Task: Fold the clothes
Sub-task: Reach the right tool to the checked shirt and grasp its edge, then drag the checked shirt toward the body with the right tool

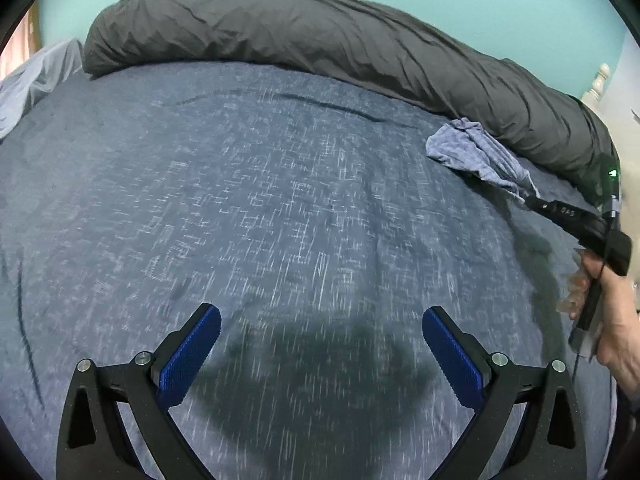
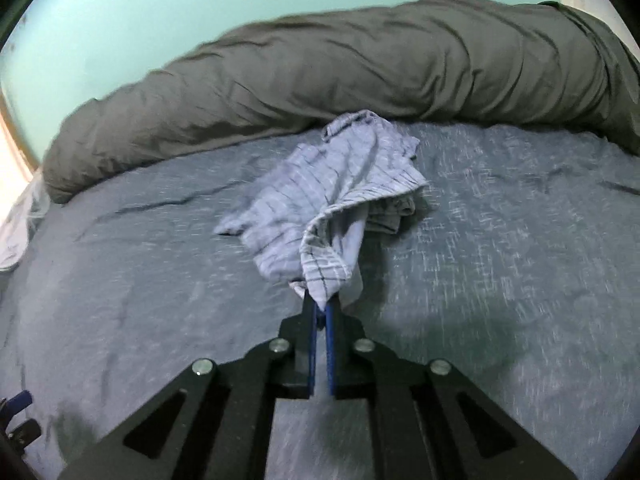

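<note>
A crumpled light-blue checked garment (image 2: 332, 196) lies on the blue bedspread (image 2: 500, 240) near the rolled grey duvet. My right gripper (image 2: 320, 304) is shut on the garment's near edge, which is lifted off the bed. In the left wrist view the garment (image 1: 472, 152) shows at the far right, with the right gripper (image 1: 528, 198) clamped on it and a hand holding that gripper. My left gripper (image 1: 320, 328) is open and empty, hovering low over the bare bedspread (image 1: 260, 200), well to the left of the garment.
A long rolled dark-grey duvet (image 1: 320, 48) runs along the far side of the bed against a teal wall. A pale sheet (image 1: 36, 76) is bunched at the far left. A white bedpost (image 1: 598, 84) stands at the far right.
</note>
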Available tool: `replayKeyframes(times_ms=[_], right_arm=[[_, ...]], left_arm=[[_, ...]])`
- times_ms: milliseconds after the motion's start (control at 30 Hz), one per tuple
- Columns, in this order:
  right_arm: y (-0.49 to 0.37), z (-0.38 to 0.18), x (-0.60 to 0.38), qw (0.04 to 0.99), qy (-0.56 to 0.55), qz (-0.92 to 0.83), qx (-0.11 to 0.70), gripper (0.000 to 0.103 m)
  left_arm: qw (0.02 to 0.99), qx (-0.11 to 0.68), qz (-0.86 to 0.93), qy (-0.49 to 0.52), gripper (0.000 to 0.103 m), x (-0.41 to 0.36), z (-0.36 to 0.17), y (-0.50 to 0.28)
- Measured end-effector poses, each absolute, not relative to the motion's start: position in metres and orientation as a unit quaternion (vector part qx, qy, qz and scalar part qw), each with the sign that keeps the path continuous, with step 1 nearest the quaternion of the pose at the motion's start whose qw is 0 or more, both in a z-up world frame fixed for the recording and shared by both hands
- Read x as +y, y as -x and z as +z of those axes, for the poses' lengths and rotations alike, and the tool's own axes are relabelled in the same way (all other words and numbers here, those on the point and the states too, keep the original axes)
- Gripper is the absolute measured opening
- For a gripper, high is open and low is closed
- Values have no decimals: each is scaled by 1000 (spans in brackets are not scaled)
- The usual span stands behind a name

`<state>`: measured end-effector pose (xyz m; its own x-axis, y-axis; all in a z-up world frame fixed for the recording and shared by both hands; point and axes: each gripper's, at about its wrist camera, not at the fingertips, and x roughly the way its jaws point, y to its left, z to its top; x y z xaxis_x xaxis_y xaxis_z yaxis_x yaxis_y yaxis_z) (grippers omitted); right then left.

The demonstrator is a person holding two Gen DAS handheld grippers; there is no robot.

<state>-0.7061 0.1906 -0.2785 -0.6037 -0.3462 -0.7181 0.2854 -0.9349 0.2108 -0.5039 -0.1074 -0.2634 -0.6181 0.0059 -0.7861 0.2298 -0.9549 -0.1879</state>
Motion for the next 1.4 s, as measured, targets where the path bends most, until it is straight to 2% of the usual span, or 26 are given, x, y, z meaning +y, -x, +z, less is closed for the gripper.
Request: replayKeyframes(times_ms=[333, 833, 1100, 1400], right_arm=[[603, -230, 193, 240, -366, -897, -63, 3], [440, -221, 200, 317, -321, -886, -111, 3], [370, -218, 188, 342, -314, -881, -96, 3], [273, -195, 176, 336, -309, -887, -76, 3]], left_arm=[[63, 134, -900, -410, 103, -95, -237, 432], [57, 121, -915, -380, 103, -91, -233, 328], [53, 133, -920, -365, 103, -93, -233, 268], [59, 144, -926, -345, 103, -98, -205, 174]])
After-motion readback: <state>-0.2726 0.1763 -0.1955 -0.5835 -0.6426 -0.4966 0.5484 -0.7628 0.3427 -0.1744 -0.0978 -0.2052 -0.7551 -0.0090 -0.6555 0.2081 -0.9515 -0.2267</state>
